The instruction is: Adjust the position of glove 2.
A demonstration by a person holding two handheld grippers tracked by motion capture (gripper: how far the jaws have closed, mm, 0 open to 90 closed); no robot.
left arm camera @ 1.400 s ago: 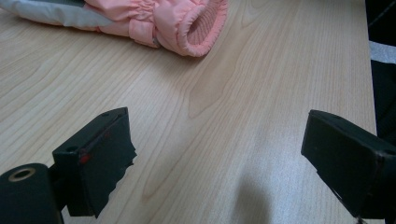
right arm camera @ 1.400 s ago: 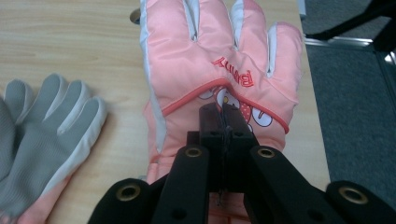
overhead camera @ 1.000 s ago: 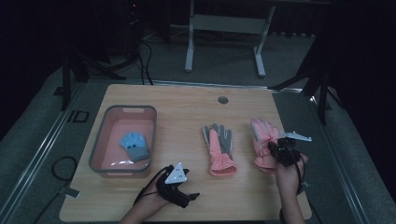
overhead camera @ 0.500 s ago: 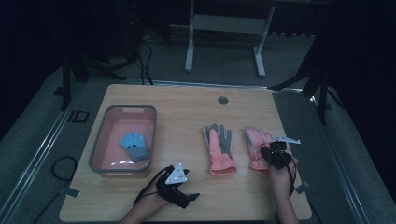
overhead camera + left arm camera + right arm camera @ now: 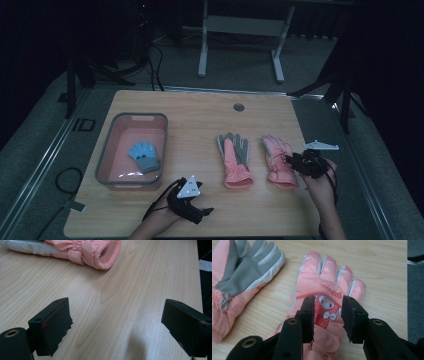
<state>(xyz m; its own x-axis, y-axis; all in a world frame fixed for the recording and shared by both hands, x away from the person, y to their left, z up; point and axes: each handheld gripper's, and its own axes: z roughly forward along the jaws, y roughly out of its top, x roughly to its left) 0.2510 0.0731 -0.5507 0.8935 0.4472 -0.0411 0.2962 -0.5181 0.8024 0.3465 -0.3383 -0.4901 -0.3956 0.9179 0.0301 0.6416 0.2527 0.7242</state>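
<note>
The right hand-held gripper [image 5: 300,162] sits low over the back of the pink glove with the cartoon patch [image 5: 278,161], which lies flat at about 4 o'clock on the table [image 5: 200,110]. In the right gripper view its jaws stand partly apart with the patch between them, and I cannot tell whether the pads already touch fabric. The likeliest failure from here, as I judge it, is a shallow pinch: closing on the smooth padded back could gather just the outer layer, so the glove would slip free or droop and drag when raised. A grip nearer the cuff might hold more material. The glove's mate, the pink and grey glove [image 5: 234,159], lies palm up just beside it at its 9 o'clock; a sideways pull could sweep one across the other. The left hand-held gripper [image 5: 192,202] rests near the table's 6 o'clock edge with its jaws wide apart over bare wood, the grey-palmed glove's cuff ahead of it, so it offers no support if the lift goes badly. A small blue glove [image 5: 144,156] lies in the pink tray [image 5: 106,150] at 9 o'clock, well apart from all this.
</note>
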